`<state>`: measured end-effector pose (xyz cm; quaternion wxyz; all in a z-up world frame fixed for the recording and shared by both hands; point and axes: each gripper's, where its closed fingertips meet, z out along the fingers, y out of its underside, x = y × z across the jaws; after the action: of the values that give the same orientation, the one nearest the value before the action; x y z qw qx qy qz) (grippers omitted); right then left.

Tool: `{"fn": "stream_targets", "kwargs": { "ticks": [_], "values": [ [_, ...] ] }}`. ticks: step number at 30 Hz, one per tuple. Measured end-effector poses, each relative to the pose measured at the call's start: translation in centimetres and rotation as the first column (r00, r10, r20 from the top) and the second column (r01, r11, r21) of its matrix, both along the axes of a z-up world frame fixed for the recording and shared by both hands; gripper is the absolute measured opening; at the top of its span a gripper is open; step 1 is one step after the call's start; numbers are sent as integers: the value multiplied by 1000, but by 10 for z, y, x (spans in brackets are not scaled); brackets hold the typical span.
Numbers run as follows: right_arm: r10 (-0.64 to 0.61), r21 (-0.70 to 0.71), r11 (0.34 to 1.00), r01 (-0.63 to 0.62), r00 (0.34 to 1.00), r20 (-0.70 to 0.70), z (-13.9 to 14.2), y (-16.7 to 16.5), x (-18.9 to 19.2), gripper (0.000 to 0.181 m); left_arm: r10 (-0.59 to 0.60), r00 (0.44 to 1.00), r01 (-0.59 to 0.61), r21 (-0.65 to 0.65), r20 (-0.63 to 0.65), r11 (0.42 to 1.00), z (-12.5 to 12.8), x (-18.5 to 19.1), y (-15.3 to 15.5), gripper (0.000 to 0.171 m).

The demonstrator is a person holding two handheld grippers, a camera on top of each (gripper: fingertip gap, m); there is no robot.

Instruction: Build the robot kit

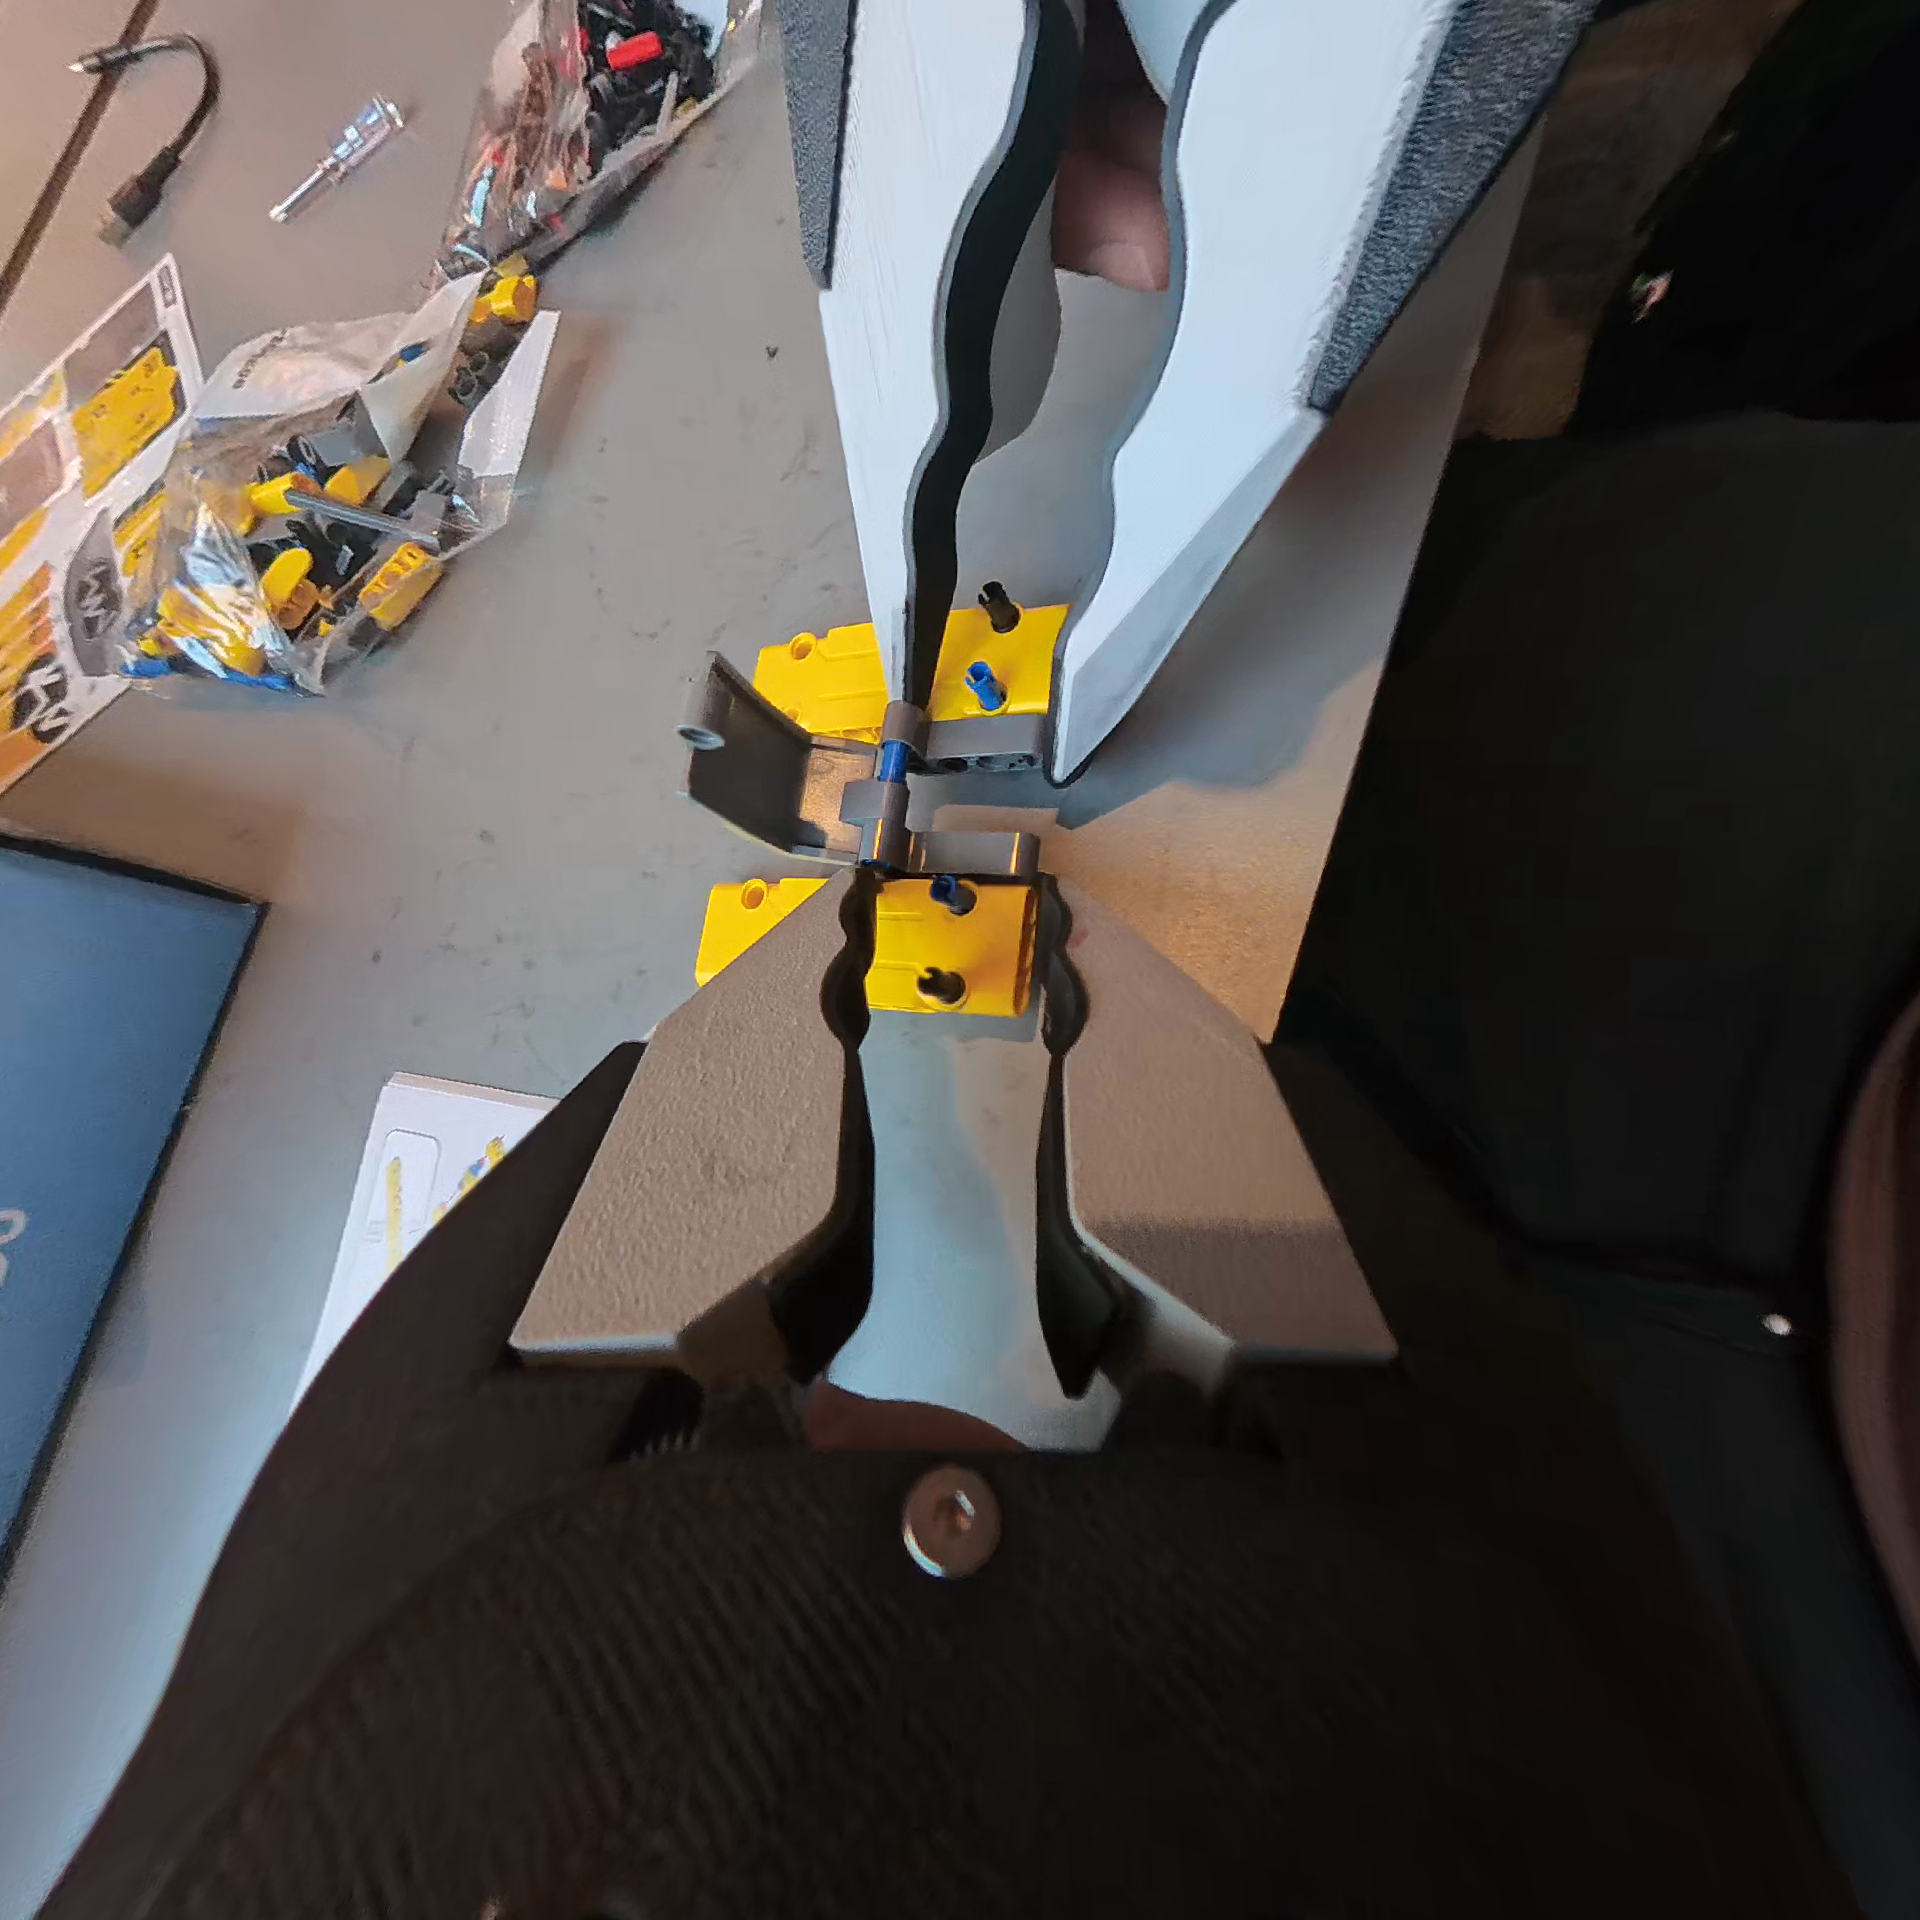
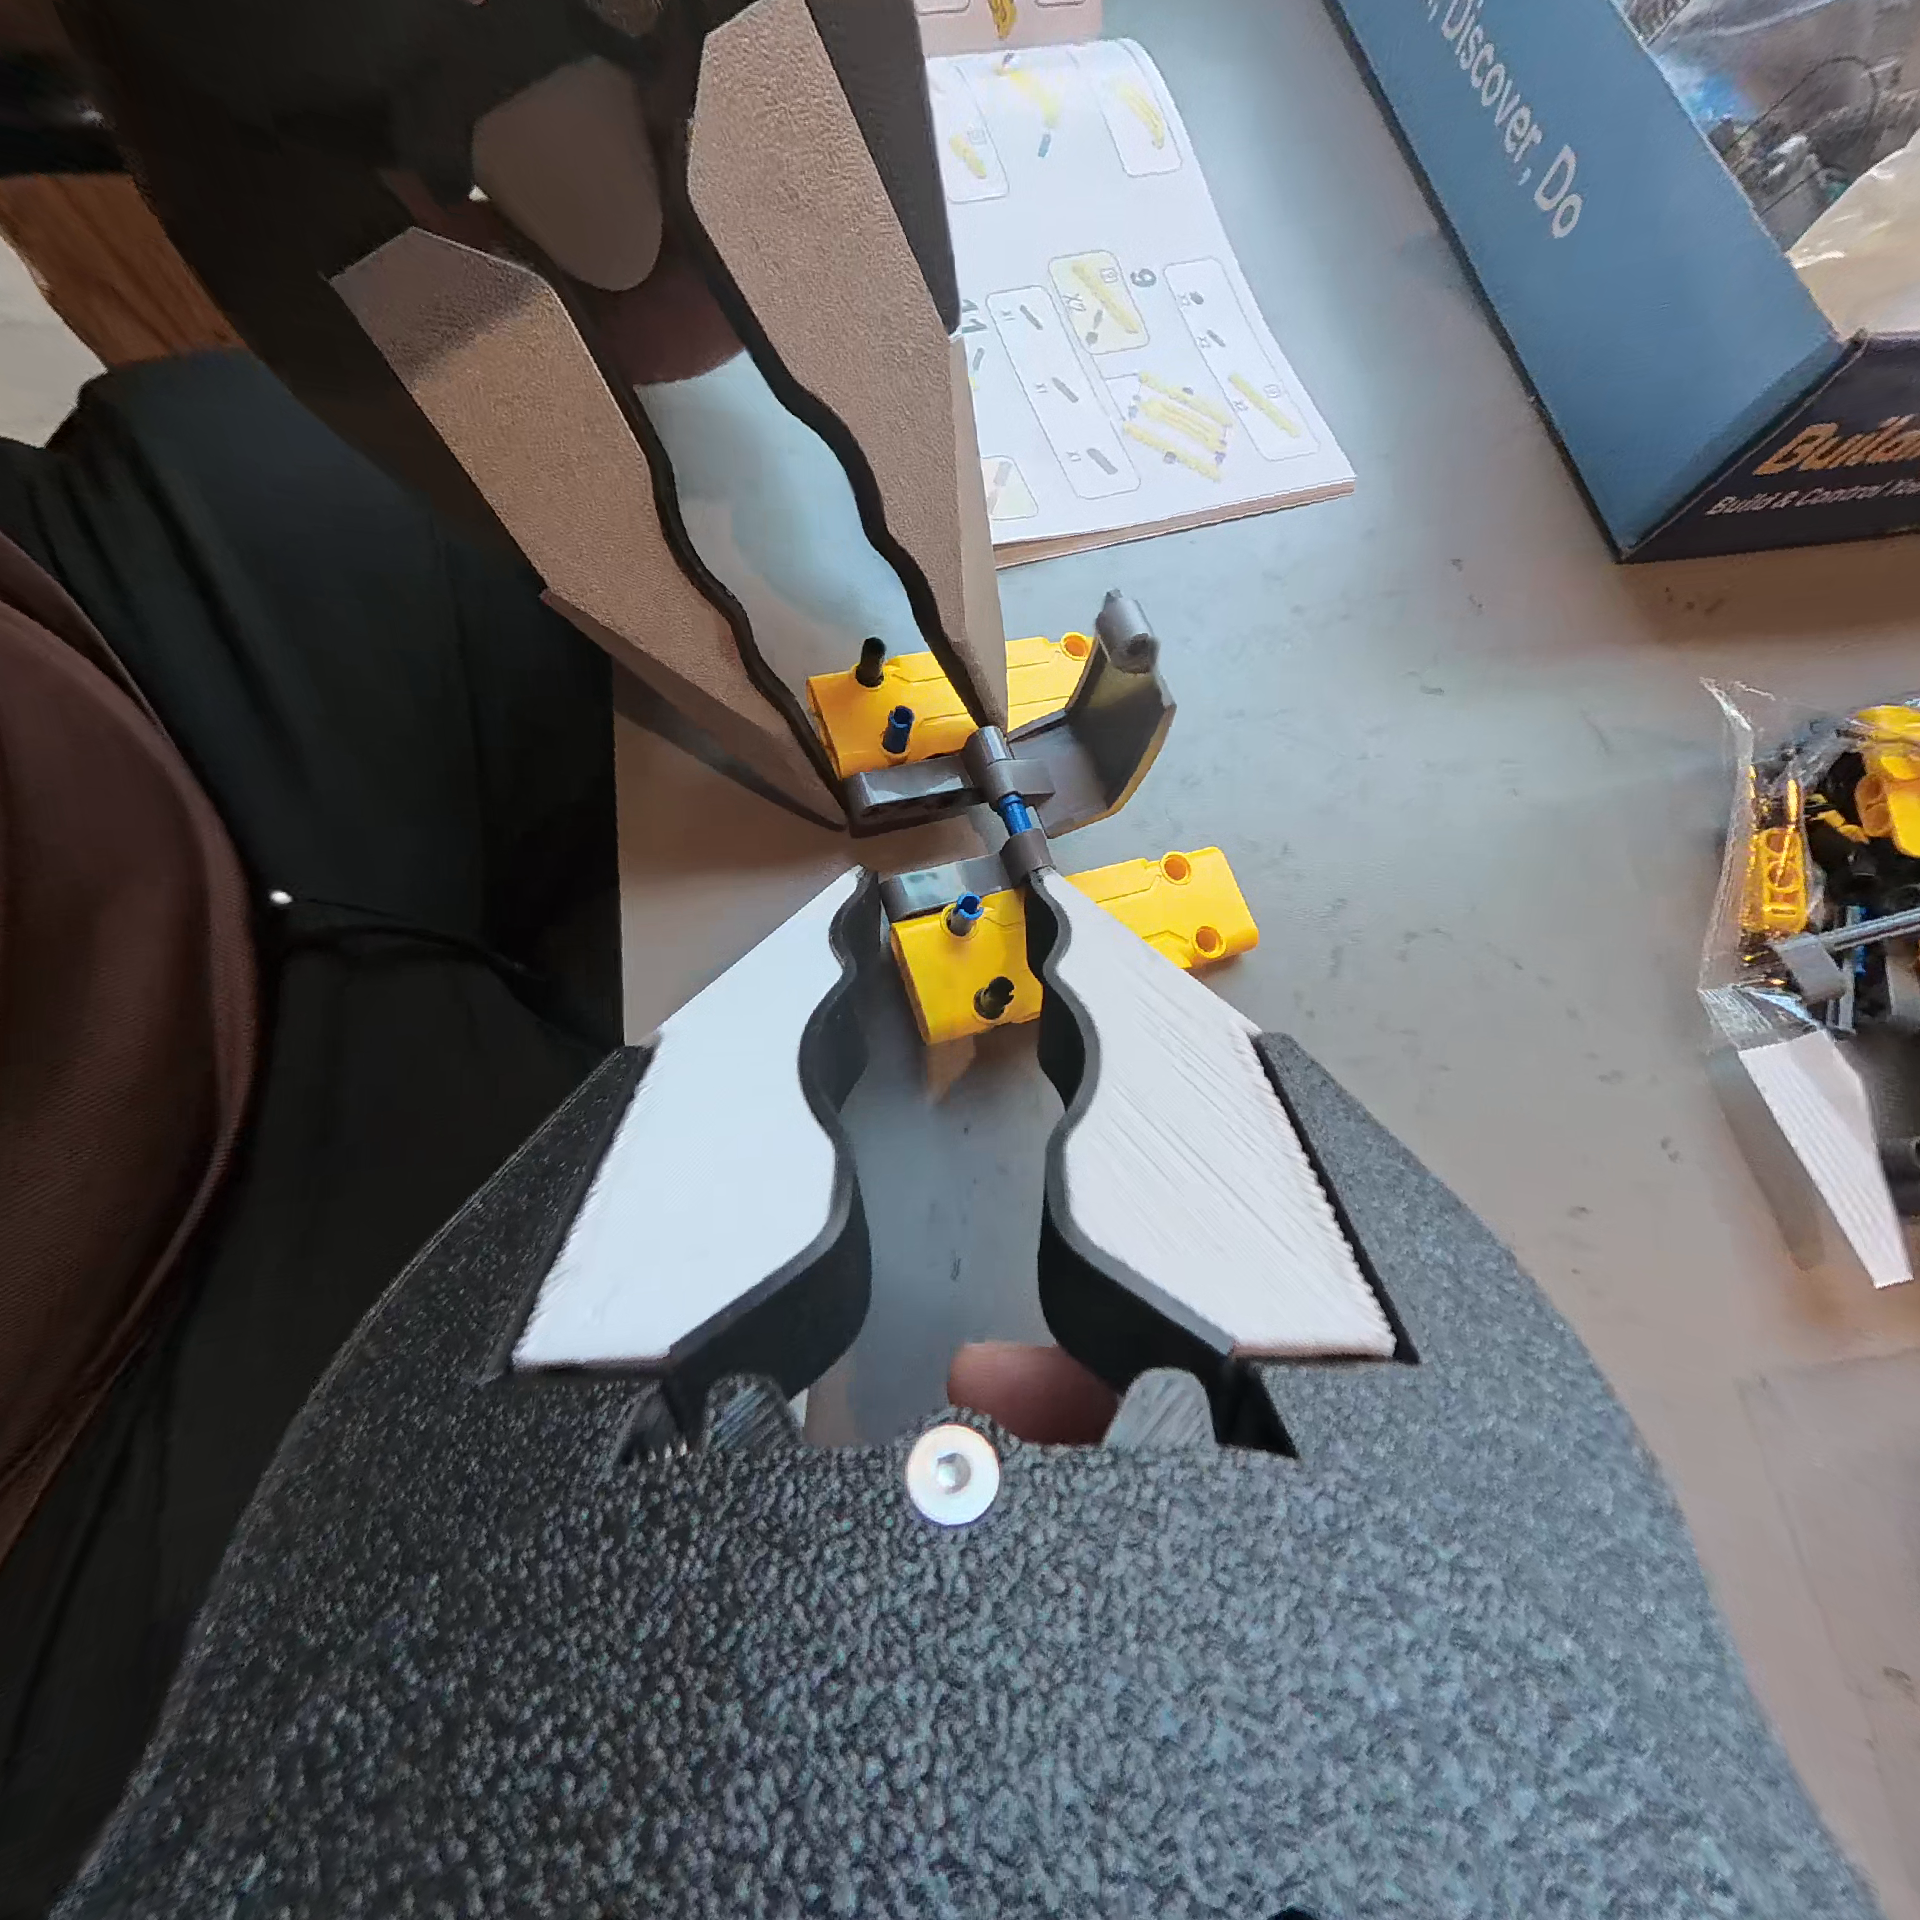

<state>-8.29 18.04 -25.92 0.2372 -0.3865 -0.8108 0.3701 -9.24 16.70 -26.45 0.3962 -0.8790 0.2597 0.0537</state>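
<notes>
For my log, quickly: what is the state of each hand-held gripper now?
Left hand-held gripper: shut on the near yellow block.
Right hand-held gripper: shut on the other yellow block.

Grey table (image 1: 623,436) carries parts bags (image 1: 312,540), a booklet (image 2: 1122,312), blue box (image 2: 1558,260).

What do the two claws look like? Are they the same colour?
No. The left claw has matte grey fingers with wavy black inner edges, on a ribbed black body with one silver screw. The right claw has white, finely ridged fingers with the same wavy black lining, on a bumpy, speckled black body, also with a silver screw. No cables show on either.
</notes>
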Motion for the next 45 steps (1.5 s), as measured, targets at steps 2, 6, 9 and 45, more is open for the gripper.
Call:
{"fn": "stream_targets", "kwargs": {
  "ticks": [2,6,9,45],
  "values": [
    [3,38,999,-2,1000,-23,0,-1,0,27,27,999,-27,-6,-29,1000,0,-2,0,27],
    [-8,28,1000,9,1000,-16,-1,0,-2,27,58,998,-58,2,-40,998,-1,-4,2,27],
    [-17,27,999,17,1000,-15,-1,1,-2,27,88,996,-88,22,-14,996,-1,-5,3,27],
    [1,84,996,4,998,-57,0,4,0,37,17,1000,-17,62,-5,998,0,-12,1,25]
  ]
}}
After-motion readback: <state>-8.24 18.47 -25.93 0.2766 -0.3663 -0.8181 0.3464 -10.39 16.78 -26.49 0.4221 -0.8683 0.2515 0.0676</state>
